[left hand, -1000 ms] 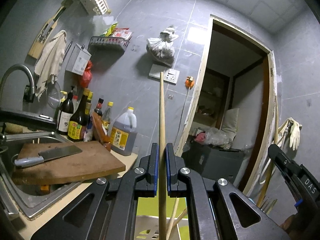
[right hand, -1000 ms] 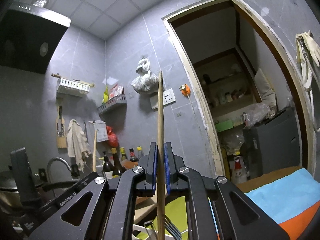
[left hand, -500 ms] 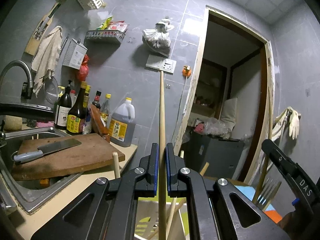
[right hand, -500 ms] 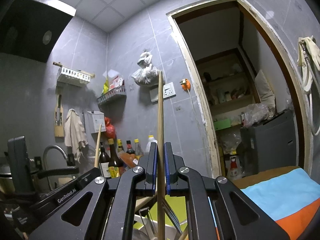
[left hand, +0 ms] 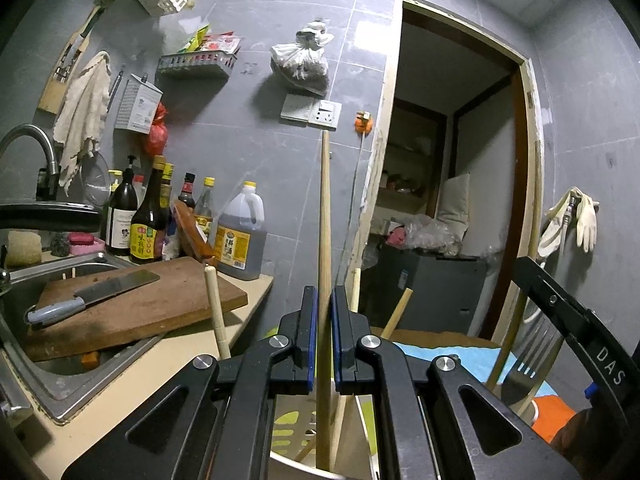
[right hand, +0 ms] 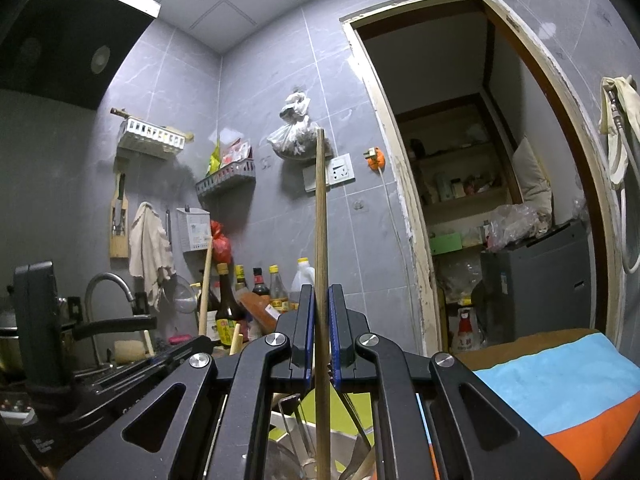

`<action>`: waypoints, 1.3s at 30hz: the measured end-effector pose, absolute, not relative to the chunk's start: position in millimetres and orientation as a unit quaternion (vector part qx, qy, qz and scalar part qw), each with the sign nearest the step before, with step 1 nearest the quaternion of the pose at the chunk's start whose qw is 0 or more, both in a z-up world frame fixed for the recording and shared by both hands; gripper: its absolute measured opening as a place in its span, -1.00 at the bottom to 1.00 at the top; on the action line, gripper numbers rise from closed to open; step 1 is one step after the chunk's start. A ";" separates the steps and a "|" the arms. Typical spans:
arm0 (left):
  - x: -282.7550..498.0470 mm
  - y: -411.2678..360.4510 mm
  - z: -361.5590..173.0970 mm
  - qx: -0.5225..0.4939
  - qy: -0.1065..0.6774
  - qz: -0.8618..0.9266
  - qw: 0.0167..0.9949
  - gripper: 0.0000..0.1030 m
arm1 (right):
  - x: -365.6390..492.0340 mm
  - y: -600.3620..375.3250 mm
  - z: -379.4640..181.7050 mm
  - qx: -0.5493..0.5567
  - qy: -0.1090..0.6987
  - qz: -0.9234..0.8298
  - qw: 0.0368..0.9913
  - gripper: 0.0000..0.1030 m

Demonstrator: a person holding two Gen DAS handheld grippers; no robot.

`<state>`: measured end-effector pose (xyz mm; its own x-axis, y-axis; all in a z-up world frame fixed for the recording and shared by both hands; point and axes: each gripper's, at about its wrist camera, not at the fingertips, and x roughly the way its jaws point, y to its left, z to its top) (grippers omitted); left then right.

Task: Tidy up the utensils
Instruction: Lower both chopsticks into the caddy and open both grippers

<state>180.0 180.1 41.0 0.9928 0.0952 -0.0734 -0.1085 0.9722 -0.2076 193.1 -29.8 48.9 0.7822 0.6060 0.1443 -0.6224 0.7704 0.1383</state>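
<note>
Wooden chopstick (left hand: 325, 240) clamped upright in each gripper (left hand: 324, 344), poised over the holder at 6 o'clock; lowering in comes next.

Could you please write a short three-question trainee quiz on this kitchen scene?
1. True or false: the left gripper is shut on an upright chopstick.
2. What lies on the cutting board? A) a cleaver B) a ladle C) a plate
3. What does the right gripper hold?

Key: 1 true. 2 A, the cleaver. 3 a darker chopstick, upright, clamped between its pads.
</note>
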 end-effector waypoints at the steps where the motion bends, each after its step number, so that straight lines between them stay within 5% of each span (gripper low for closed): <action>1: 179.7 179.8 40.9 -0.106 0.031 0.050 0.993 -0.91 | 192.9 -29.9 48.8 0.089 -0.046 0.327 0.940 -0.89; 23: 177.3 179.5 43.0 -0.113 0.040 0.038 0.992 -0.90 | 191.3 -28.7 46.9 0.086 -0.045 0.329 0.939 -0.85; 39: 165.5 178.8 42.9 -0.123 0.030 0.036 0.991 -0.79 | 185.7 -26.4 51.8 0.078 -0.056 0.335 0.937 -0.51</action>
<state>165.5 178.8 42.9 0.9956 0.0641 -0.0685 -0.0789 0.9672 -0.2414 185.7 -26.4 51.8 0.7697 0.6187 0.1573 -0.6362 0.7637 0.1095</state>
